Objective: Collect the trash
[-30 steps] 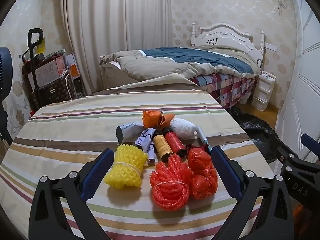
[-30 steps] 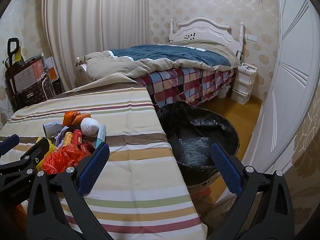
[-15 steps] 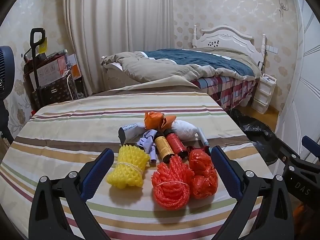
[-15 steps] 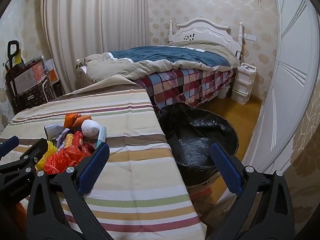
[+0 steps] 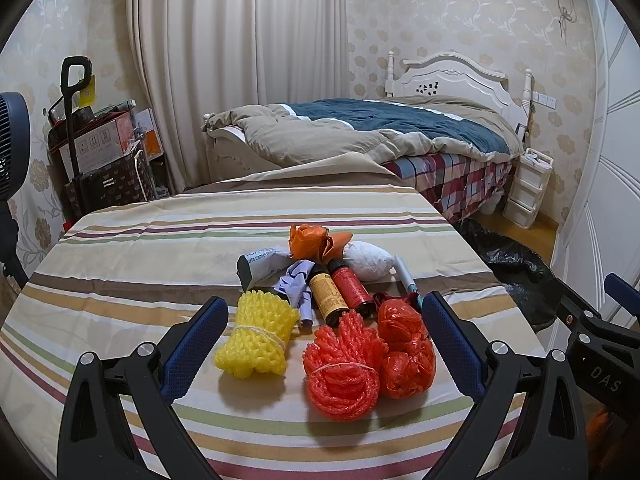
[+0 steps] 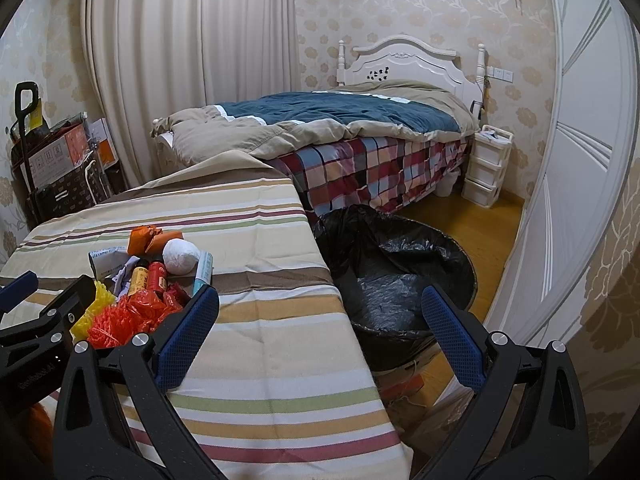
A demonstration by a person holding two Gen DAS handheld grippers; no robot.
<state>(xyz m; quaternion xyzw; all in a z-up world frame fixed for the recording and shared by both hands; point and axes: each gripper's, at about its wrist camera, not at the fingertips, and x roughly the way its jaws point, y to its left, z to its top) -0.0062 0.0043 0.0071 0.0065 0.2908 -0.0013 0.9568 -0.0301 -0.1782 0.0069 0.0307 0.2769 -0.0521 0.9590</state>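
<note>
1. The trash pile sits on the table (image 5: 120, 264), toward its right edge.
2. In the pile, the foam net bundle (image 5: 260, 336) lies at 9 o'clock from the mesh coil (image 5: 340, 372).
3. The knotted bag (image 5: 406, 350) touches the coil at 3 o'clock.
4. Two bottles (image 5: 340, 292) lie at 12 o'clock, behind the coil.
5. The lined bin (image 6: 400, 276) stands on the floor at 3 o'clock from the table.
6. The bed (image 6: 340, 132) lies at 12 o'clock, behind both.

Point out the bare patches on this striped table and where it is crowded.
Bare cloth runs along the striped table's right side, between the trash pile and the edge beside the black bin. The far end toward the bed is bare too, as is the left side past the yellow foam net. The middle is crowded: foam nets, bottles and crumpled wrappers touch.
</note>
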